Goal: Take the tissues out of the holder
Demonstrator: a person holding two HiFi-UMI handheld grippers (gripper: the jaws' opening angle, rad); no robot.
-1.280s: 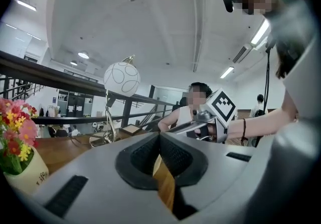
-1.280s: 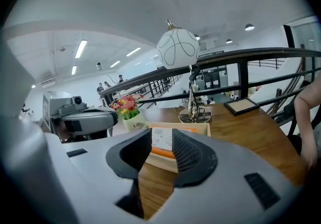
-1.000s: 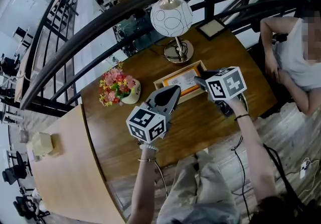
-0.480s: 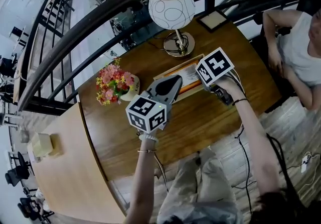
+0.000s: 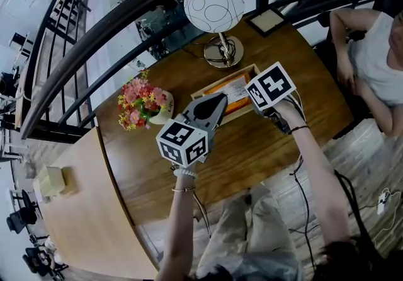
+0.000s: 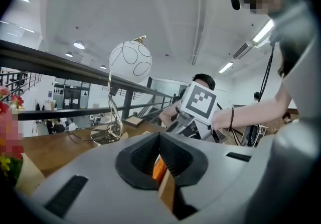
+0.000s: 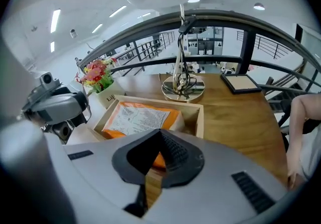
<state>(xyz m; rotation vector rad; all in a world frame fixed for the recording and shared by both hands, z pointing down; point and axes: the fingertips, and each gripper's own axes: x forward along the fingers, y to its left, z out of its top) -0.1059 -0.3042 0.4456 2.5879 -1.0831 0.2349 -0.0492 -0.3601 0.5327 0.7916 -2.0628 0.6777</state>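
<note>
The orange tissue pack [image 5: 234,92] lies flat, label up, inside the wooden holder [image 5: 221,80] on the tabletop [image 5: 271,141] near the lamp [image 5: 214,5], its long axis along the holder's length. The left gripper [image 6: 160,140] and right gripper [image 7: 159,137] hover at its near side, both jaws seemingly clenched on nothing
</note>
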